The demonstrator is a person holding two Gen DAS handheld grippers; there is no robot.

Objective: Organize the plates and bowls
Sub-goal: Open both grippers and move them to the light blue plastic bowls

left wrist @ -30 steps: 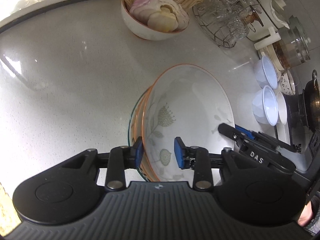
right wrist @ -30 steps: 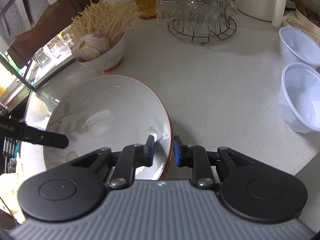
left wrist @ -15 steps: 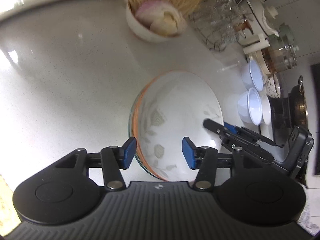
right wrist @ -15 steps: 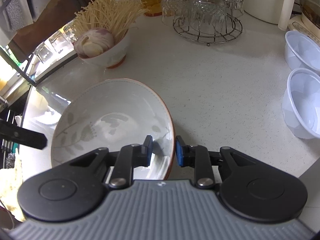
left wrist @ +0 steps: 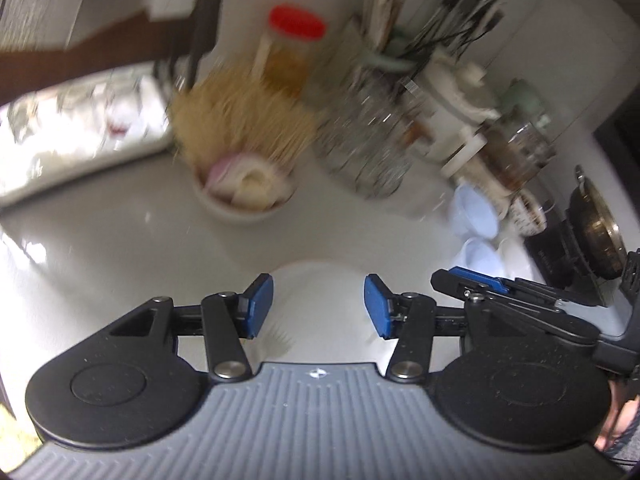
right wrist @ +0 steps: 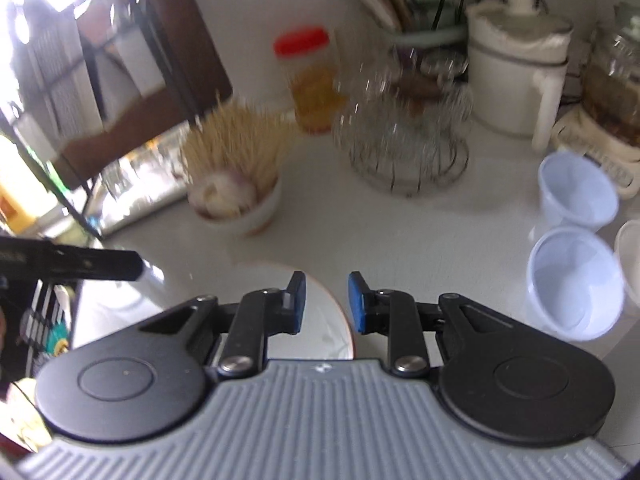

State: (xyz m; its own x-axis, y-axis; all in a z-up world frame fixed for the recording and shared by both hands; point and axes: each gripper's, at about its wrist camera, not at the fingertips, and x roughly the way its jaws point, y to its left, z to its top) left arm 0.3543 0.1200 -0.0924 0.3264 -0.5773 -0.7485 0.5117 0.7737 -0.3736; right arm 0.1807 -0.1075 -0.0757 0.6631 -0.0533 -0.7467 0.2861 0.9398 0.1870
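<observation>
So the left hand-held gripper [left wrist: 319, 306] has been let go of the bowls [left wrist: 320, 292]: a second ago its blue pads were closed on the near rim, and now they're spread wide with nothing pinched between them. The bowls can be seen well below them, sitting on the surface [left wrist: 120, 240]. Same story with the right hand-held gripper [right wrist: 327, 304]. It's been pulled up and tipped back too, and its pads are only a little apart, with the orange rim of the bowls [right wrist: 320, 332] showing in the gap below them but not squeezed. It looks like the bowls have been set down and left, so that bit of the tidying can probably be counted as done and something else would be picked next. The view is pretty smeared, so the finer stuff can't be made out. As for what's around, a bowl of noodles [left wrist: 244, 196] is parked behind the bowls to the left, with a red-lidded jar [left wrist: 296, 40] behind that. A wire rack of glasses [left wrist: 364, 148] is in the middle at the back and a white jug [right wrist: 516, 80] is behind it to the right. Two plastic cups [right wrist: 572, 280] are lined up along the right side, with a dark pot [left wrist: 596, 224] beyond them. Nothing is sitting right next to the bowls, but the right side is crowded, so the cups could easily get knocked if that way is taken.
</observation>
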